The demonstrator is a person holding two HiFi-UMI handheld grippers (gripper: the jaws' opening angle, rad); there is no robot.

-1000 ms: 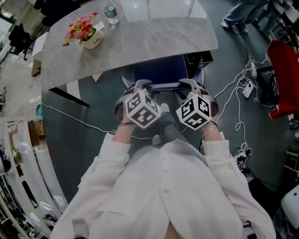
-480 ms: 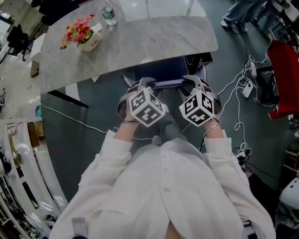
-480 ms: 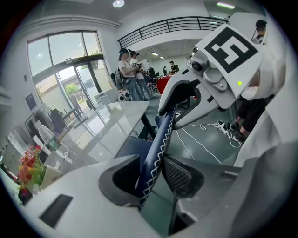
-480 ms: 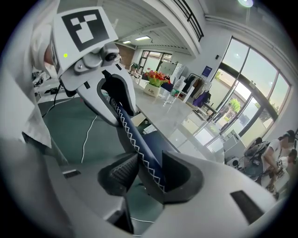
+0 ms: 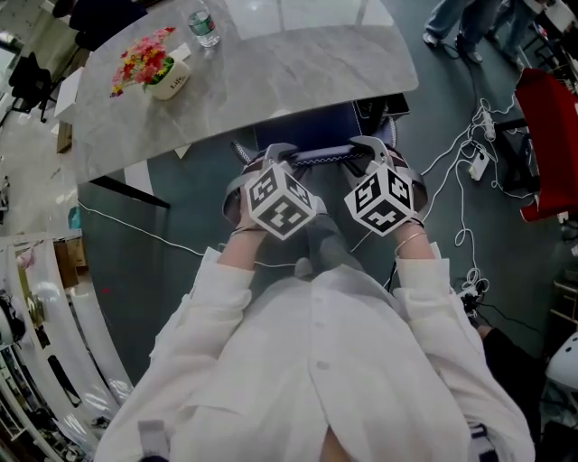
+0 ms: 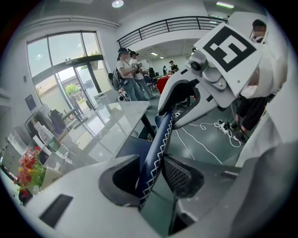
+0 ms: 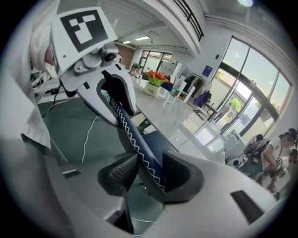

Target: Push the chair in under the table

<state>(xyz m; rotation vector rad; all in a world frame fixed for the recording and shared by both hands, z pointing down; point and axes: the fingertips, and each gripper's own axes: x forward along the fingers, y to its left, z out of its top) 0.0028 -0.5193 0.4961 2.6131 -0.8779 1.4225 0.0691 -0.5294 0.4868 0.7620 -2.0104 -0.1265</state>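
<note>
- Head view: both hands are set on the top of the backrest (image 5: 321, 159) of the navy chair (image 5: 307, 132), left gripper (image 5: 274, 155) and right gripper (image 5: 366, 150) well apart, one toward each end. I'd say that spacing is so the push goes in straight and the chair doesn't slew.
- The seat is already largely under the near edge of the table (image 5: 271, 77). The backrest stands just clear of that edge on my side, so I judge the job nearly done.
- A flower pot (image 5: 168, 79) and a bottle (image 5: 200, 25) sit at the table's far left, out of the way. Cables (image 5: 456, 180) lie on the floor to the right, clear of the chair.
- Left gripper view: the stitched backrest edge runs up between the fingers (image 6: 180, 175), and both pads bear on it. They have just been closing slightly, so this is a clamp, not a rest.
- Right gripper view: same edge between the fingers (image 7: 122, 173), pads against it on both sides. They have just been easing open a little but are gripping the padding. The table top lies straight ahead.
- Both grippers tilt down over the edge, I think so they hook it while pushing.
</note>
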